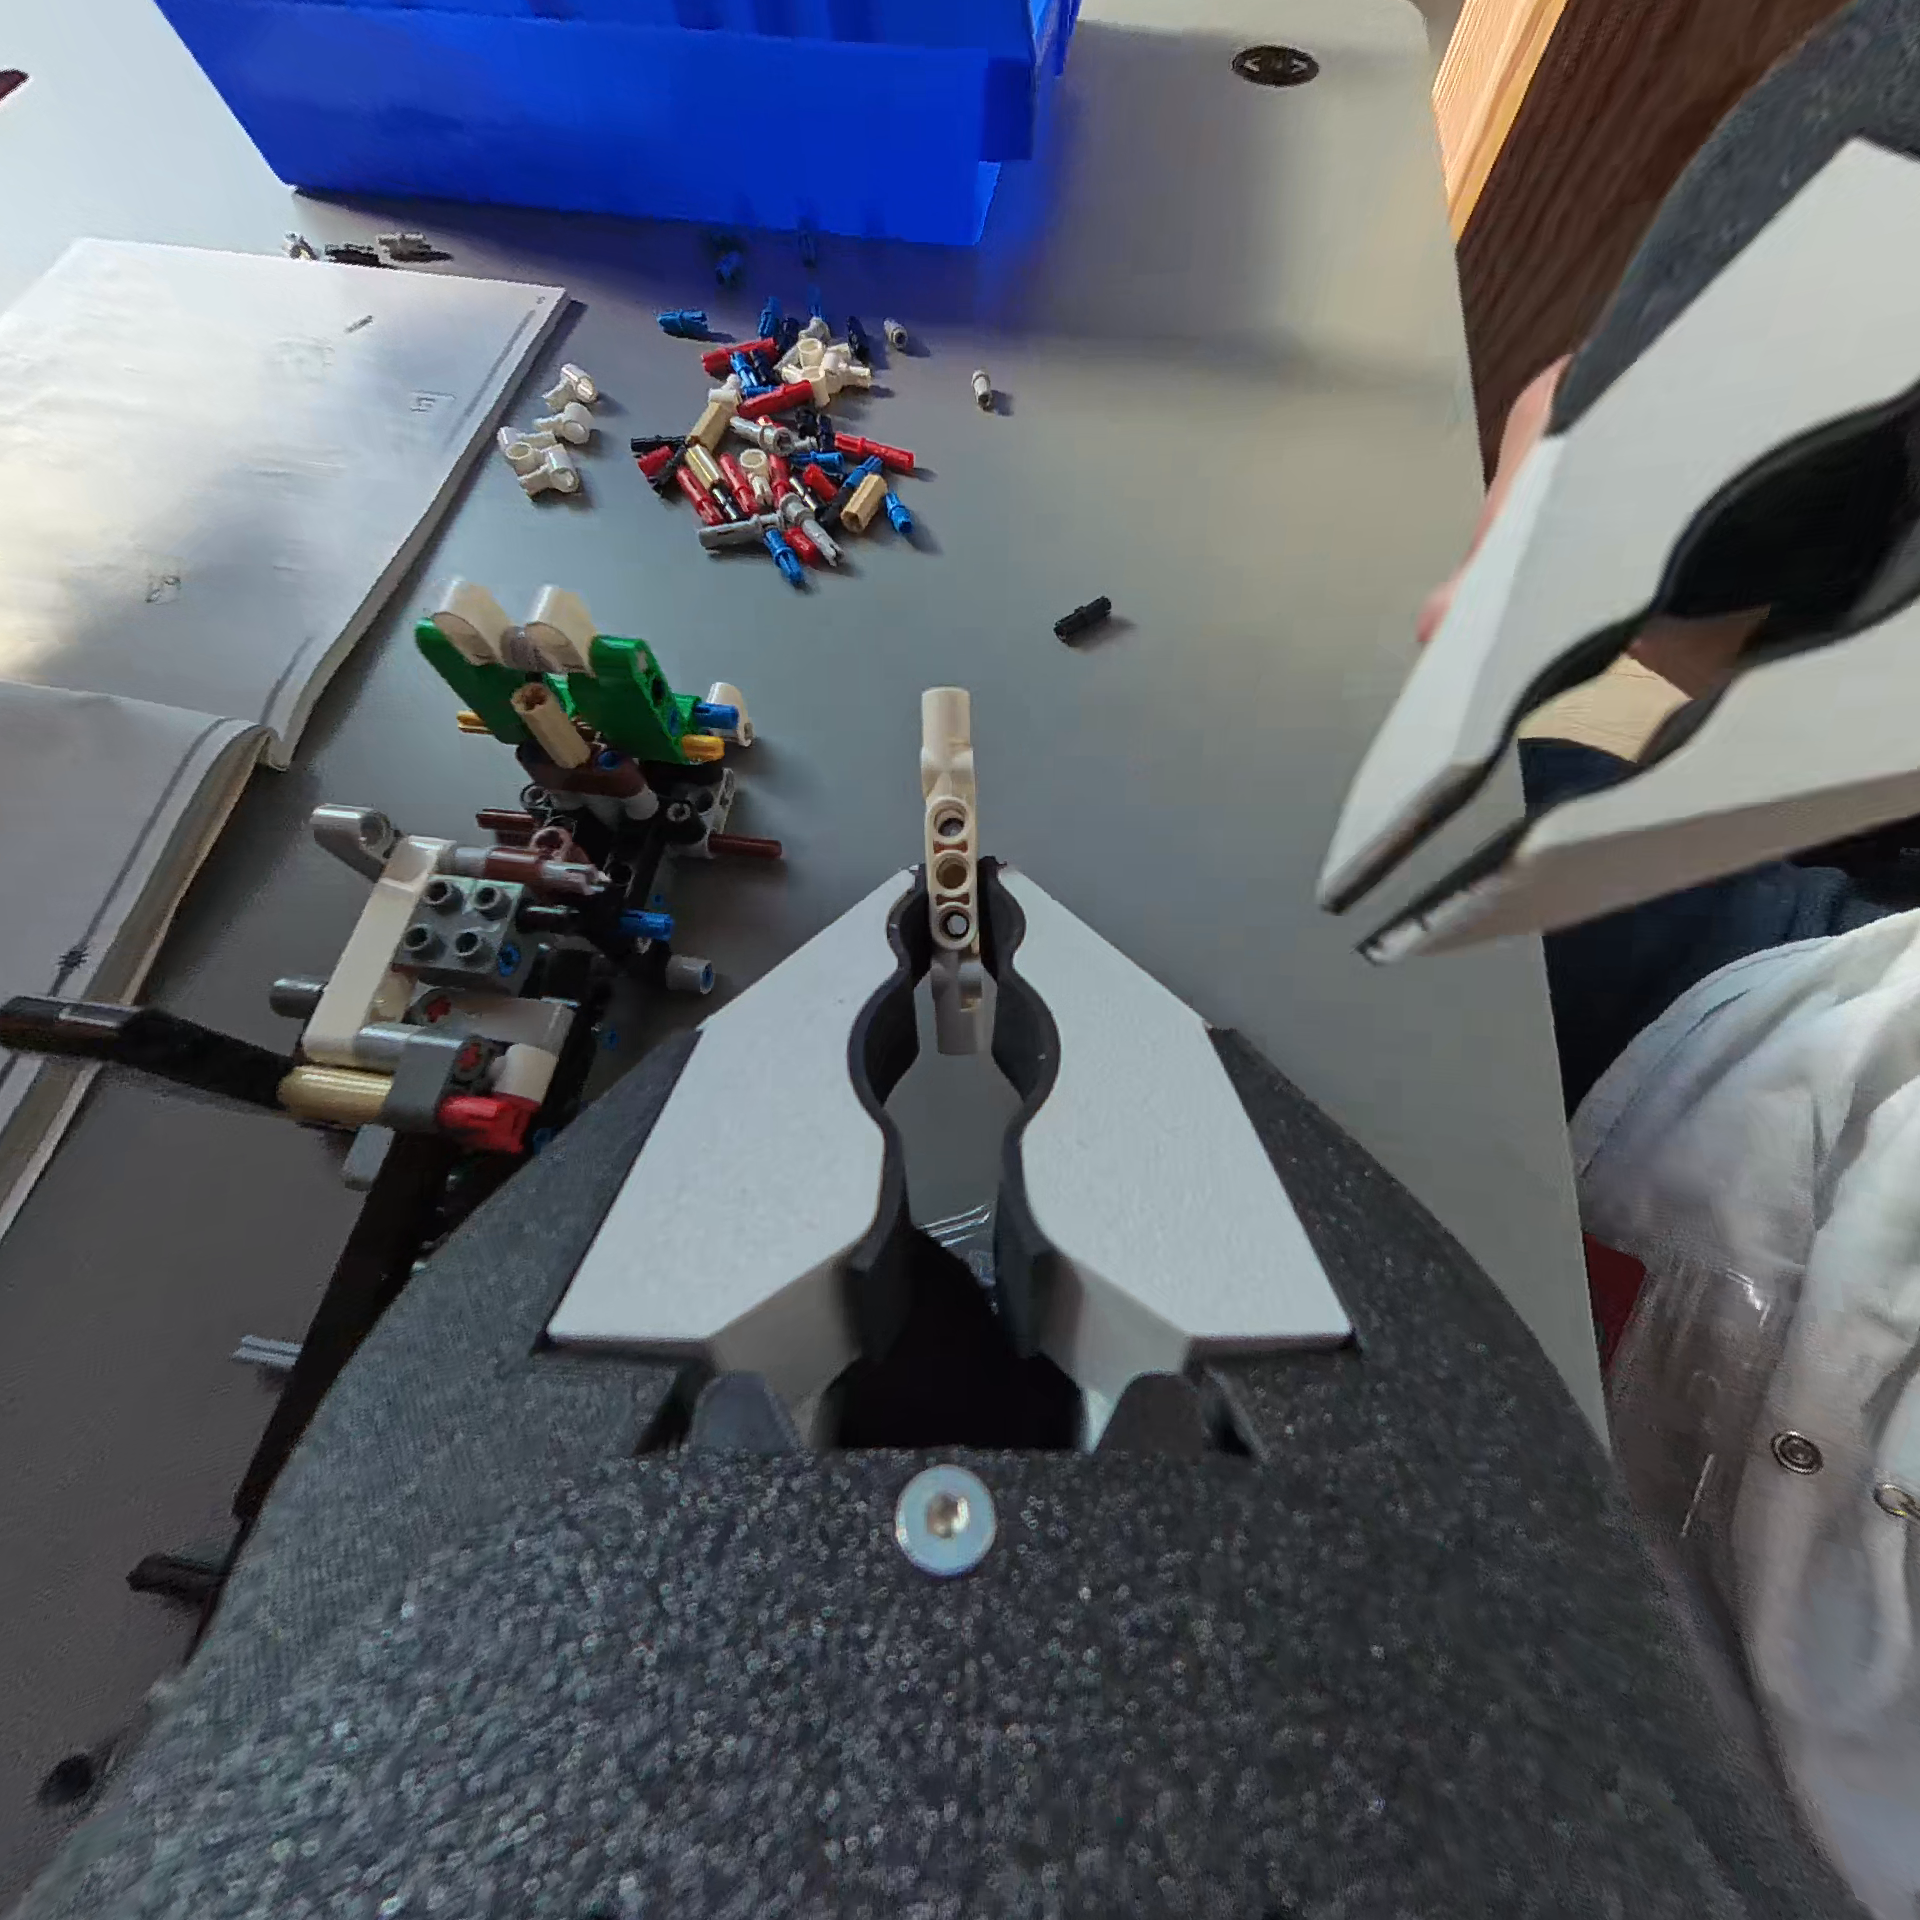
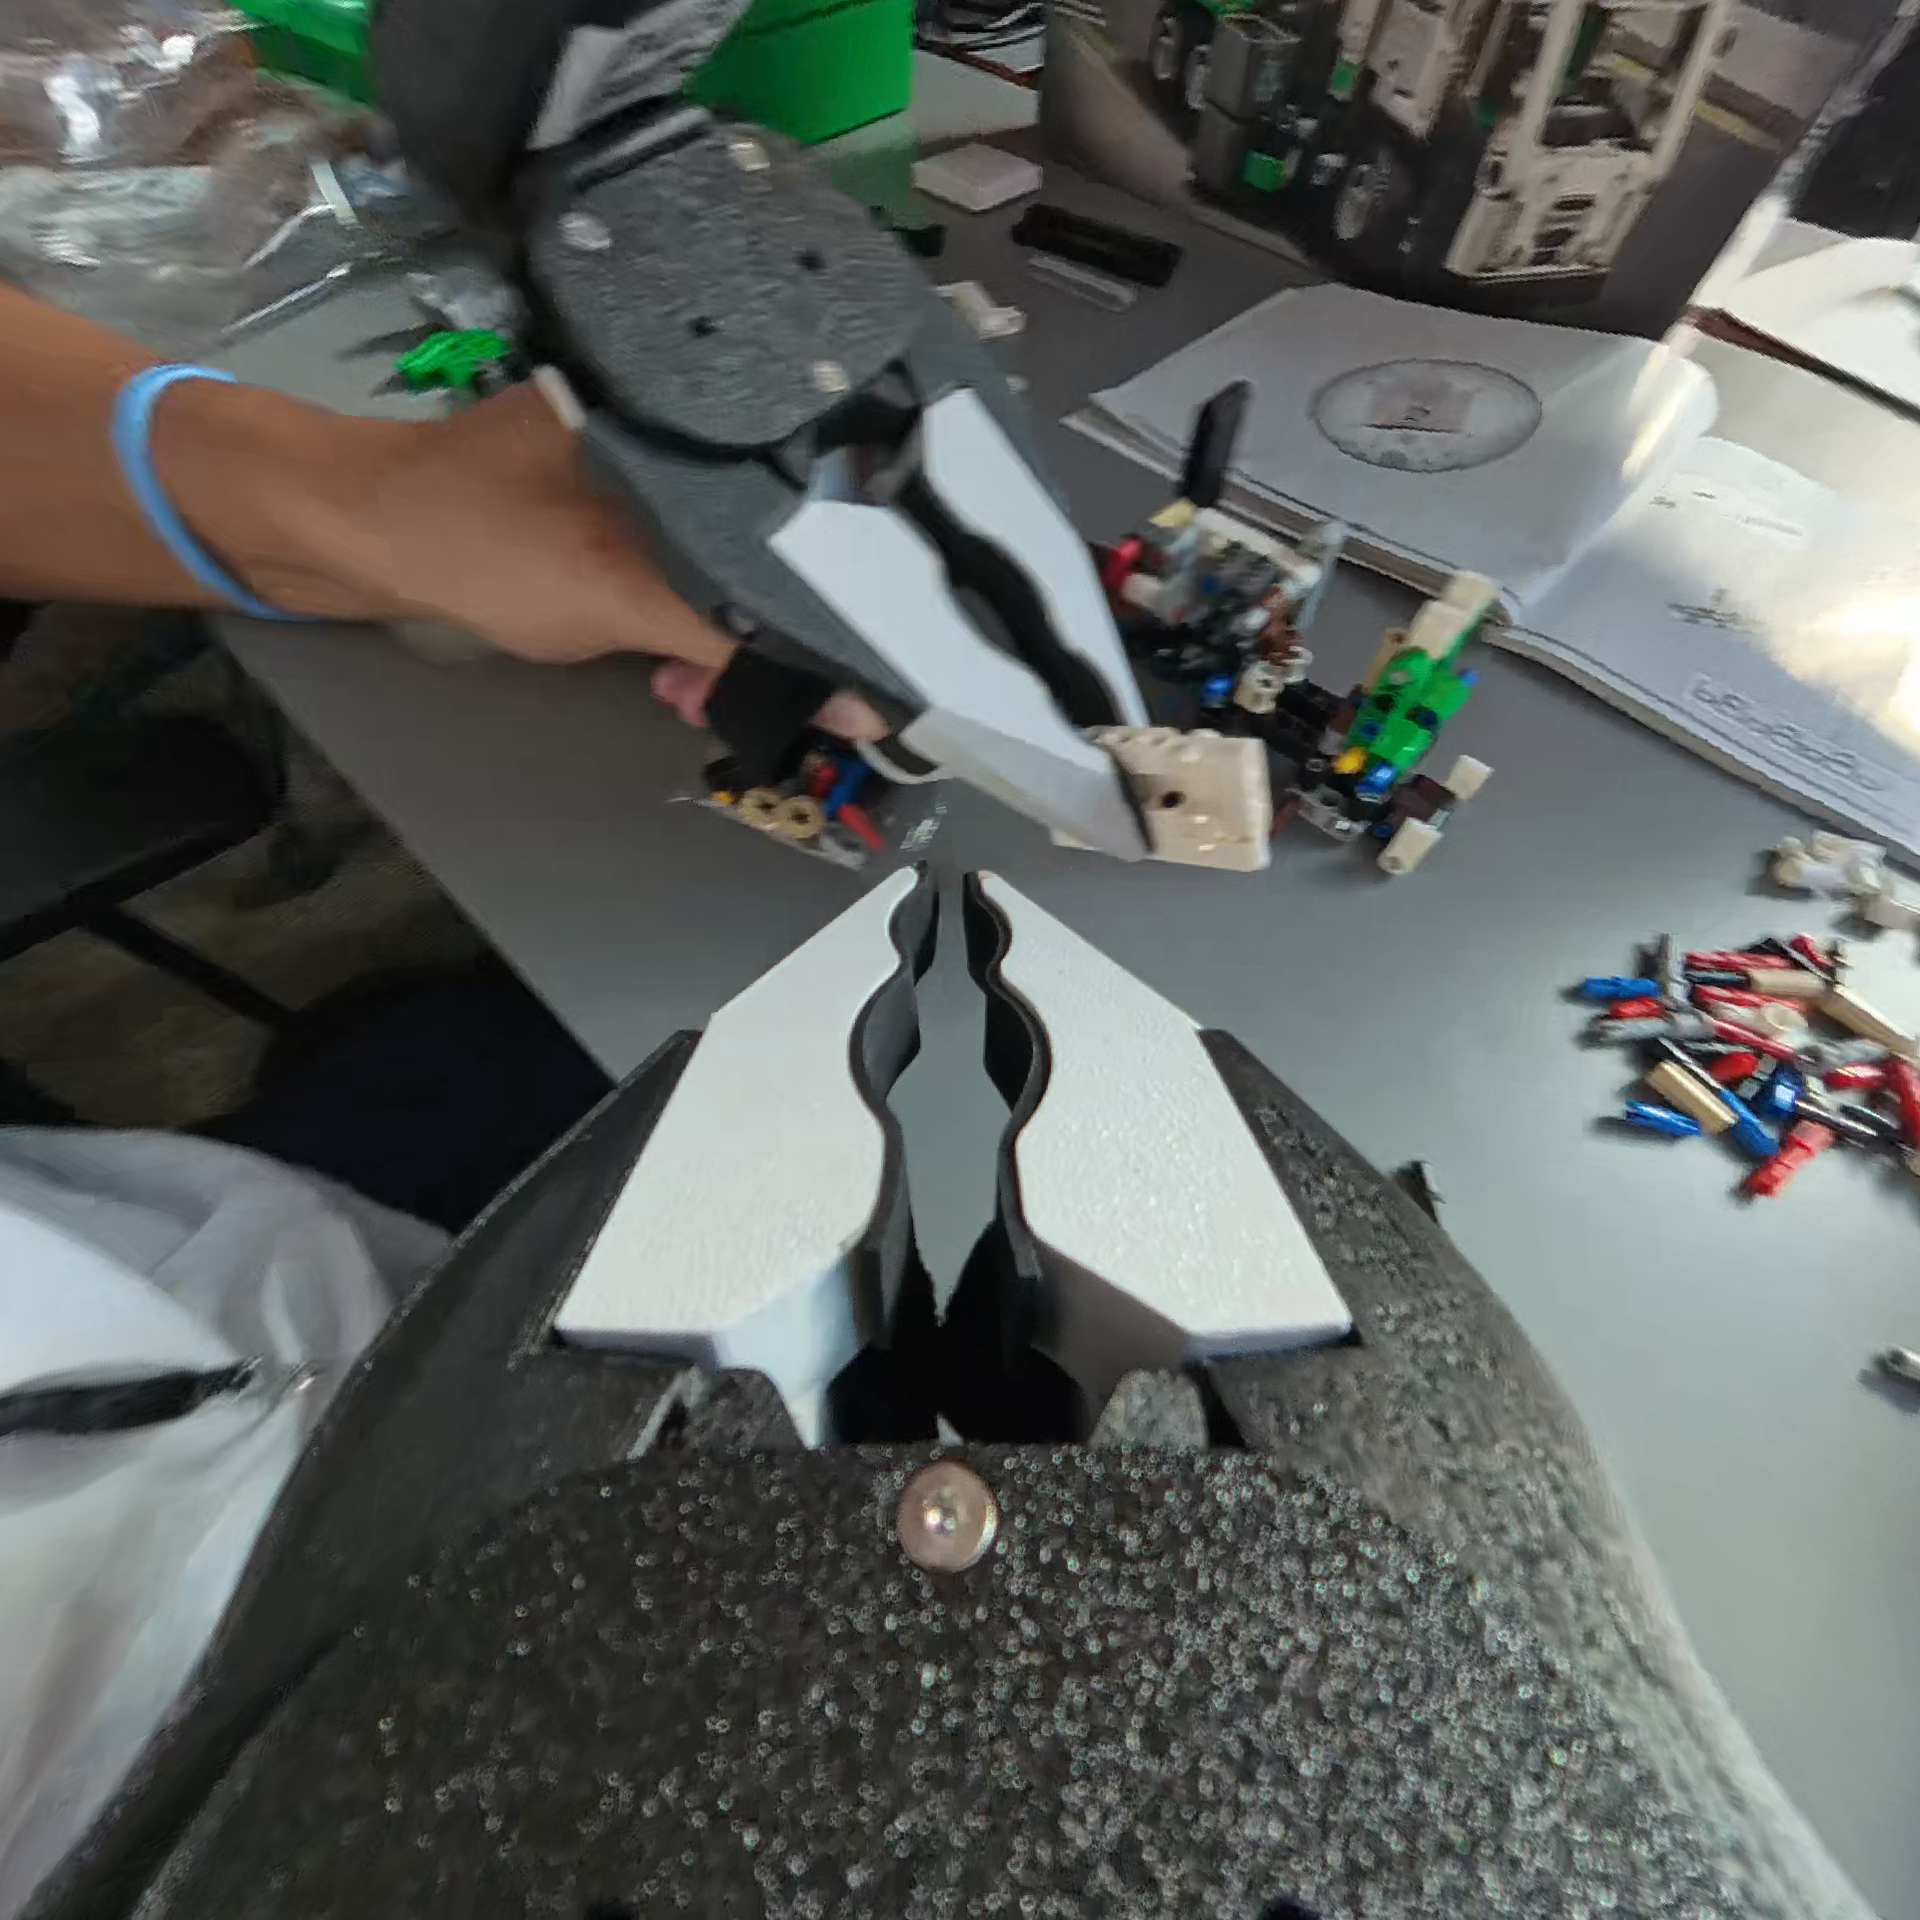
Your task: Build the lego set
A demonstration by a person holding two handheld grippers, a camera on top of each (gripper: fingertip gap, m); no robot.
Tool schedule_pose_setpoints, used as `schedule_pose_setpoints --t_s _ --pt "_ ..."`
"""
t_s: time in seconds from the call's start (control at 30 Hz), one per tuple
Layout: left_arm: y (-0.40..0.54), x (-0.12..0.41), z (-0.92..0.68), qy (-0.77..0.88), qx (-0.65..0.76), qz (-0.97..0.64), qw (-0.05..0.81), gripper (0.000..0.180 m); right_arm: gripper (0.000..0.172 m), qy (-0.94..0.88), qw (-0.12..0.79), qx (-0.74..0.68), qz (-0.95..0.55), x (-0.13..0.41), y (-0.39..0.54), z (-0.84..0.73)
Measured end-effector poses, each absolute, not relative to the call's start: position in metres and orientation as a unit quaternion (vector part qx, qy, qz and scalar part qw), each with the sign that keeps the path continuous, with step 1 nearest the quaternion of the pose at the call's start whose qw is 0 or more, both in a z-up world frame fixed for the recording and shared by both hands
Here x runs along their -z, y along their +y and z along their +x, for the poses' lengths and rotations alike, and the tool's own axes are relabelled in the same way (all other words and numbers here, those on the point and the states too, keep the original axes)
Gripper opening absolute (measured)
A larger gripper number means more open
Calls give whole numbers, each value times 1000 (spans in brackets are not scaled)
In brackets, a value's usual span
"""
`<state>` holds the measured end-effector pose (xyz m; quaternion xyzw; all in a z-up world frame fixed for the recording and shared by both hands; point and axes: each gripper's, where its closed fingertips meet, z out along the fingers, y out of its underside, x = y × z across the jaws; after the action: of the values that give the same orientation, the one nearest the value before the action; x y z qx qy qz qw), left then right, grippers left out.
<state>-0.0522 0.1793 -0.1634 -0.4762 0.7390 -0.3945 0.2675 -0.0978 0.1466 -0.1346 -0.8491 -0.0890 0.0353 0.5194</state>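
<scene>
Left wrist view: the left gripper [image 1: 956, 914] has its fingers clamped on a tan beam piece [image 1: 948, 800] above the worktop [image 1: 1247, 727]; the right gripper's [image 2: 943, 883] fingers stand narrow, nothing between them.

In the left wrist view, the blue bin [image 1: 623, 114] is cut off by the top edge, and the open booklet [image 1: 208, 468] left of the loose pin pile [image 1: 790, 447] by the left edge. Single pins in that pile are too small to be told apart. Right of the pile, the right gripper [image 1: 1361, 925] is cut by the right edge. In the right wrist view, the left gripper [image 2: 1143, 800] and the beige beam piece [image 2: 1205, 795] at its tip are smeared by blur; the half-built model [image 2: 1299, 665] behind them is partly hidden.
</scene>
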Motion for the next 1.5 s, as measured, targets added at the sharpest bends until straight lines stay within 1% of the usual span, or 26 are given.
schedule_pose_setpoints --t_s 0.17,0.27,0.3,0.37,0.4,0.43,0.53,0.8,0.83,0.87,0.93,1.1,1.23,1.33,1.5 --pt "179 156 -54 733 424 -465 258 5 10 -202 486 -169 -833 150 119 -179" --pt "180 156 -54 736 419 -461 264 5 15 -233 448 -232 -832 182 110 -229" --pt "180 156 -54 738 417 -458 267 5 17 -240 442 -224 -835 199 111 -242" --pt "179 157 -54 741 414 -455 269 5 17 -231 470 -181 -833 227 124 -251" --pt "179 157 -54 742 413 -454 270 5 16 -218 485 -181 -827 236 129 -254" --pt "179 157 -54 743 412 -453 270 5 18 -200 491 -190 -826 243 133 -256" --pt "181 157 -54 744 408 -452 275 5 25 -173 486 -197 -834 257 142 -258" --pt "185 157 -53 742 405 -454 280 5 20 -255 472 -123 -835 283 169 -281" --pt "185 157 -53 743 405 -454 280 5 14 -259 475 -116 -833 284 172 -281" --pt "185 157 -53 743 405 -454 279 5 11 -267 478 -118 -828 285 173 -283" --pt "183 158 -54 746 404 -452 276 5 12 -282 472 -113 -828 291 175 -285" --pt "182 159 -54 750 399 -448 278 5 9 -299 492 -91 -813 292 181 -281" --pt "183 159 -54 749 402 -450 274 5 12 -315 514 -92 -792 288 179 -282" --pt "183 159 -54 748 405 -451 271 5 8 -337 520 -92 -779 285 172 -289" --pt "183 160 -55 751 401 -449 273 5 9 -363 475 -91 -796 289 159 -295"
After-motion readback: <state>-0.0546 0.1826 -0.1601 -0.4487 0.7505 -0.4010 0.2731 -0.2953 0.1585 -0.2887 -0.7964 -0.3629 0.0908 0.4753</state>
